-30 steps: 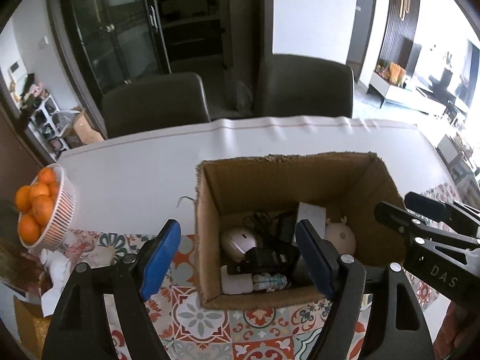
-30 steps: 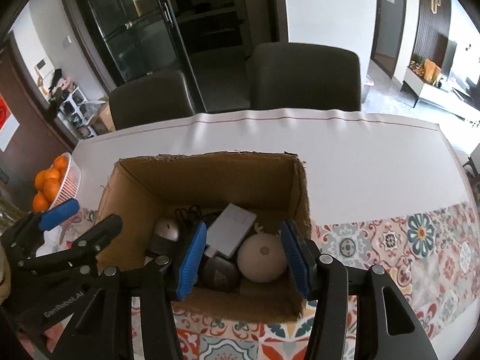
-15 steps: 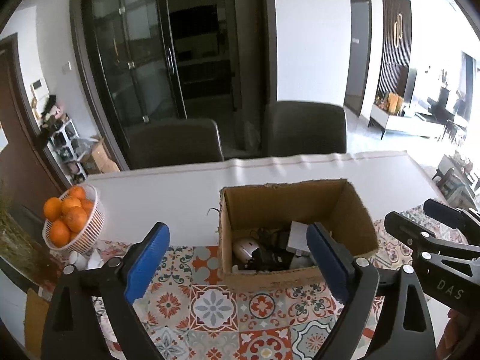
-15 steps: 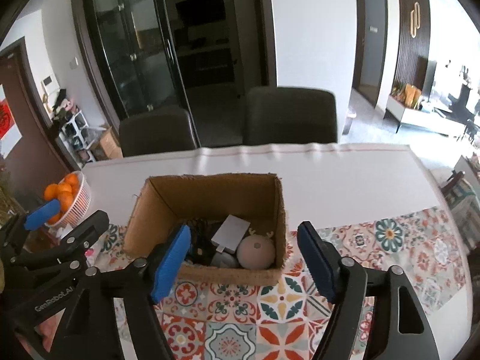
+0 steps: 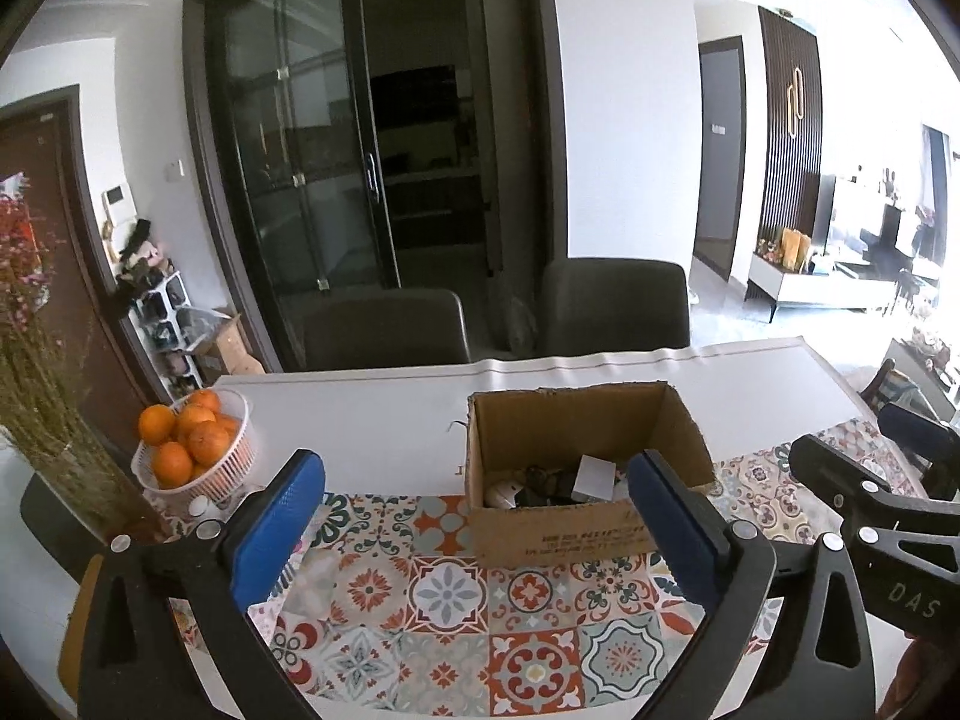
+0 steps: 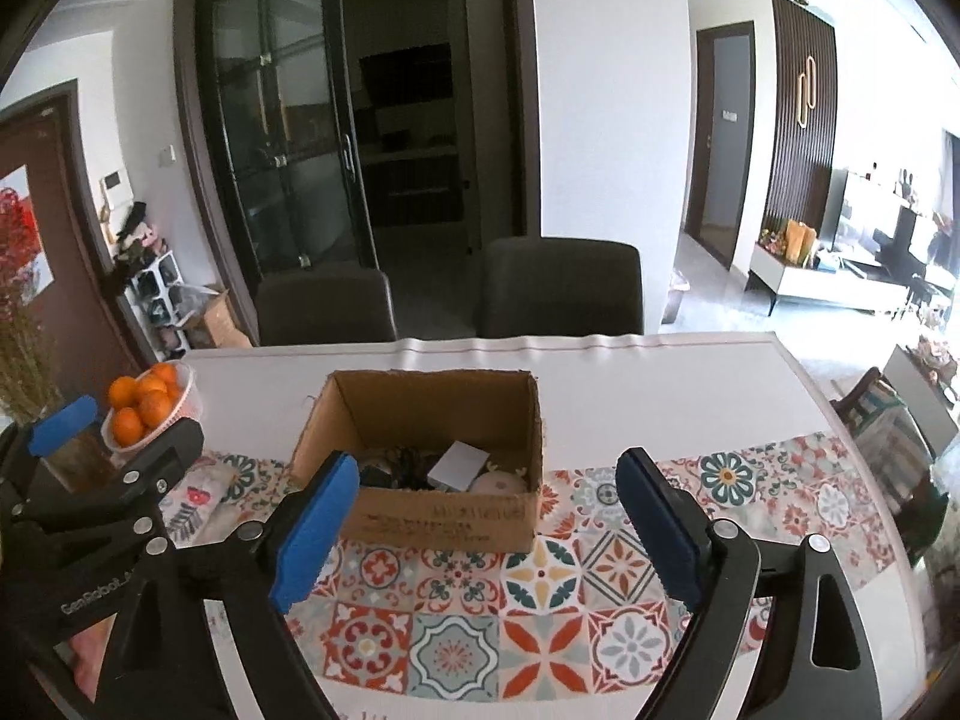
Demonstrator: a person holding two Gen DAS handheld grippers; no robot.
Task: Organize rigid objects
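Note:
An open cardboard box [image 5: 564, 531] stands on the patterned table runner [image 5: 456, 594]; it also shows in the right wrist view [image 6: 444, 519]. Inside lie a white flat device [image 6: 459, 462], a pink round object [image 6: 504, 483], black cables [image 6: 402, 462] and a white rounded item [image 5: 501, 492]. My left gripper [image 5: 474, 531] is open and empty, held back from the box. My right gripper [image 6: 486, 531] is open and empty, also in front of the box. Each gripper shows at the edge of the other's view.
A white basket of oranges [image 5: 192, 450] stands at the table's left, beside a vase of dried flowers [image 5: 36, 372]. Two dark chairs [image 5: 384, 327] stand behind the white table [image 5: 372, 414]. The table's right edge [image 6: 840, 414] is near.
Both grippers have pulled back and up from over the box; the box now looks smaller and farther. The right gripper's jaws have opened wider. Nothing was picked up.

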